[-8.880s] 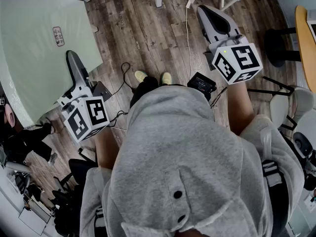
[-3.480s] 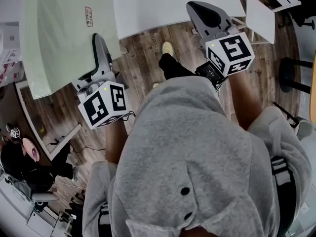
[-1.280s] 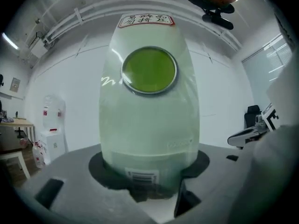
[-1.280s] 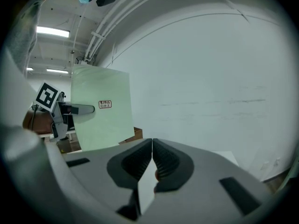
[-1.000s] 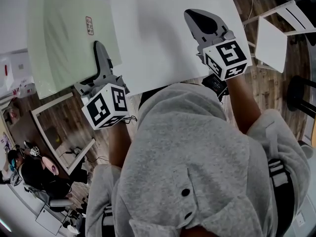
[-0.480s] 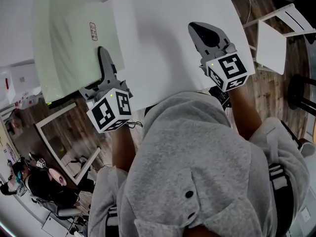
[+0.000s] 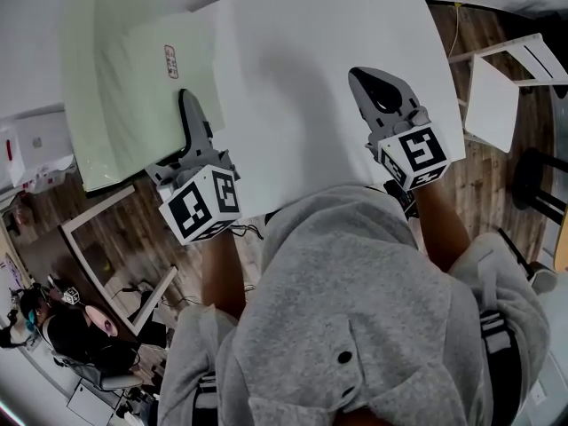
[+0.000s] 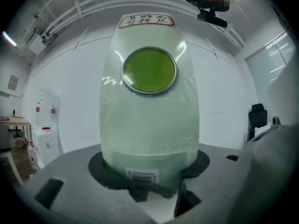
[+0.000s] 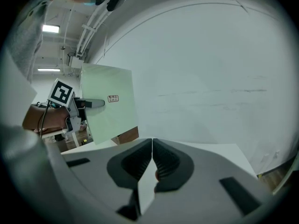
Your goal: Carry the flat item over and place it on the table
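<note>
A pale green flat board [image 7: 133,87] with a small label hangs over the left edge of the white table [image 7: 302,69]. My left gripper [image 7: 188,114] is shut on the board's near edge. In the left gripper view the board [image 8: 149,120] rises upright out of the jaws of the left gripper [image 8: 149,190] and fills the middle. My right gripper [image 7: 380,85] hovers over the table's right part, shut and empty. In the right gripper view its pads meet in the right gripper [image 9: 152,157], with the board [image 9: 107,108] off to the left.
Wooden floor surrounds the table. A white folding chair [image 7: 493,96] stands to the right. A pale frame [image 7: 106,256] lies on the floor at the left, and a person [image 7: 53,327] sits at the lower left. A water dispenser [image 8: 44,125] stands by the wall.
Since the earliest frames the white table has come in under both grippers. Over the last second the board and both grippers have shifted slightly right and nearer; the grip is unchanged.
</note>
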A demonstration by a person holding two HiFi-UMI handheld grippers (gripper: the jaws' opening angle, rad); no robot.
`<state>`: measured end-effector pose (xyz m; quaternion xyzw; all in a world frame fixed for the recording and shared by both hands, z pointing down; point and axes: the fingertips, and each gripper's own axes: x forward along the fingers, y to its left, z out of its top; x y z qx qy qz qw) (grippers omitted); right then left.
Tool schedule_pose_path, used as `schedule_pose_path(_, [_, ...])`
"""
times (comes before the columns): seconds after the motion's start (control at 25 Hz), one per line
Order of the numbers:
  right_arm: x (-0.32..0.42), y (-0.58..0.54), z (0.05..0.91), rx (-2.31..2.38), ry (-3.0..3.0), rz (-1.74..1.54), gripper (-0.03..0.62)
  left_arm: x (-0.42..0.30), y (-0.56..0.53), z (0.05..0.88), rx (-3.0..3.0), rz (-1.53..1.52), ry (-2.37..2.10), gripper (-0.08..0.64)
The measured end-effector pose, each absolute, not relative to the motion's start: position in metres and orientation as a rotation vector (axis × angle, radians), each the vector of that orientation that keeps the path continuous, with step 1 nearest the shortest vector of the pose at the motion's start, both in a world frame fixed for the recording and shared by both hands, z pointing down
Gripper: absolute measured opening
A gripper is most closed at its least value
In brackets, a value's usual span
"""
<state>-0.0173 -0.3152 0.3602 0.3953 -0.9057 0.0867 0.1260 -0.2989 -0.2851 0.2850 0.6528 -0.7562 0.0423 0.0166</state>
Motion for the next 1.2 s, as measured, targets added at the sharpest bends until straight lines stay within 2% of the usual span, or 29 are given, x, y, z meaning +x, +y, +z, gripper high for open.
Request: schedule_pose_path(1.2, [-0.043, -0.332, 0.404, 1.090, -2.564, 0.380, 0.028, -0.337, -0.332, 0.292, 1.993, 0.094, -2.369, 0.272])
